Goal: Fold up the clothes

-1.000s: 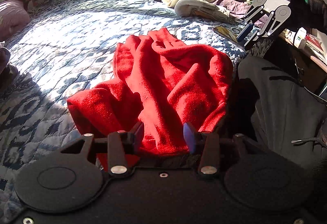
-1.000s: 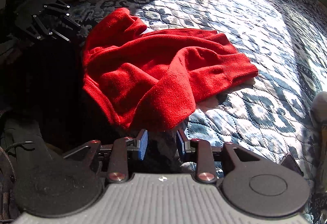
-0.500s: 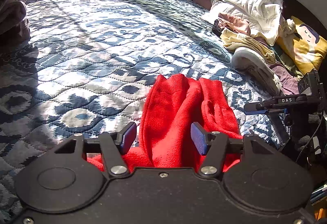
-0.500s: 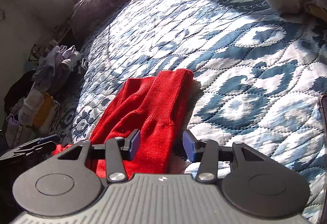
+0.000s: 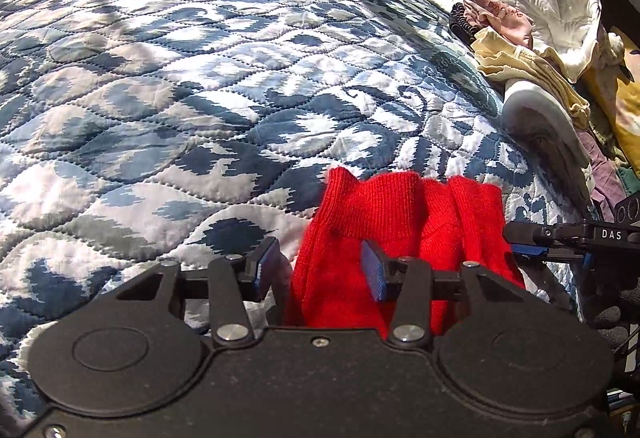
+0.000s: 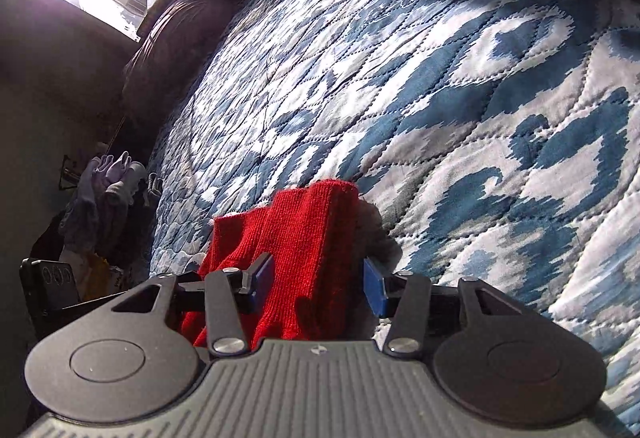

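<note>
Tongs first: my left tongs (image 5: 318, 270) and right tongs (image 6: 316, 286) both gape, red sweater (image 5: 400, 226) lying bunched between their blades on the bed (image 5: 200, 78), I judge so each can pinch an edge; laundry pile (image 5: 532, 38) beyond.

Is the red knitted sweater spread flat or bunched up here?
Bunched: the red knitted sweater lies in lengthwise ridges, its ribbed edge doubled, between the open left gripper and right gripper.

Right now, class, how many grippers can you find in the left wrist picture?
2. The left gripper fills the bottom foreground, fingers open over the red sweater. The right gripper pokes in at the right edge, mostly hidden.
</note>
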